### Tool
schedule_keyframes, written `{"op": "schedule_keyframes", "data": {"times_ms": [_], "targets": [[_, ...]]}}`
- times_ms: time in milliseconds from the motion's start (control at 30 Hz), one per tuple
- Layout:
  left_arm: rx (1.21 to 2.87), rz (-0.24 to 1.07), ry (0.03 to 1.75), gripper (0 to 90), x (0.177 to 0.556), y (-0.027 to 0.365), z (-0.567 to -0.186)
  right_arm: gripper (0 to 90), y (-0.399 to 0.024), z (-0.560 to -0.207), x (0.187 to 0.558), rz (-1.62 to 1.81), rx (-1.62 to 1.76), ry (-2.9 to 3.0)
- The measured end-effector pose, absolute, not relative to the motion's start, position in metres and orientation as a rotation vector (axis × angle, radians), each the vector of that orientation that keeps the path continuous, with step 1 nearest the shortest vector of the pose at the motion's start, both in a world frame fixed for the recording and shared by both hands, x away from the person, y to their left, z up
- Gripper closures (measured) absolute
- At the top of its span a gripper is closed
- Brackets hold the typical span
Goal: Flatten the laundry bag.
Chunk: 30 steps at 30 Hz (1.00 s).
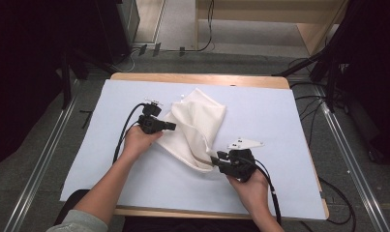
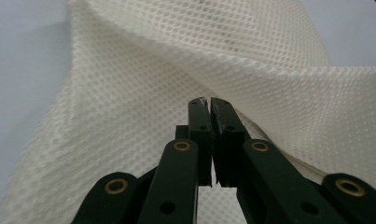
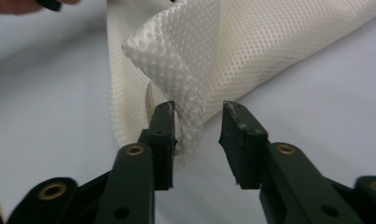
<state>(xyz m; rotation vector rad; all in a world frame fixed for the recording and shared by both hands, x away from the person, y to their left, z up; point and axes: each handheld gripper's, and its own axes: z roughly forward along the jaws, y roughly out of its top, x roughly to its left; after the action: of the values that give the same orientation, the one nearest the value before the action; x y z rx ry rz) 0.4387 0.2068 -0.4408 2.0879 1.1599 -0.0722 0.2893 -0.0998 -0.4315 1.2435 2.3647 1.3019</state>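
From the high view, one cream mesh fabric bag [image 1: 195,128] lies crumpled mid-worktop on a pale blue sheet [image 1: 279,125], between two grippers: the left gripper [image 1: 172,126] at its left edge, the right gripper [image 1: 216,158] at its near corner.

In the left gripper view, the jaws are pressed together against the mesh.

In the right gripper view, the jaws stand wide, a folded corner between them.

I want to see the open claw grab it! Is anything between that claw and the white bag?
Nothing visible. The right claw is open with the mesh bag's folded corner already between its jaws, only bare sheet beside it.
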Motion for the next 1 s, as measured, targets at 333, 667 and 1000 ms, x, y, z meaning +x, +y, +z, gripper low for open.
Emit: {"op": "schedule_keyframes", "data": {"times_ms": [333, 667, 1000], "targets": [[2.101, -0.085, 1.086, 86.8, 0.432, 0.192, -0.436, 59.4, -0.113, -0.412, 0.283, 1.394, 1.192, 2.321], [2.107, -0.112, 1.025, 85.5, 0.427, 0.170, -0.439, 67.1, -0.117, -0.394, 0.307, 1.391, 1.219, 2.273], [2.087, -0.144, 1.012, 83.7, 0.427, 0.162, -0.448, 64.5, -0.095, -0.386, 0.354, 1.375, 1.219, 2.335]]}}
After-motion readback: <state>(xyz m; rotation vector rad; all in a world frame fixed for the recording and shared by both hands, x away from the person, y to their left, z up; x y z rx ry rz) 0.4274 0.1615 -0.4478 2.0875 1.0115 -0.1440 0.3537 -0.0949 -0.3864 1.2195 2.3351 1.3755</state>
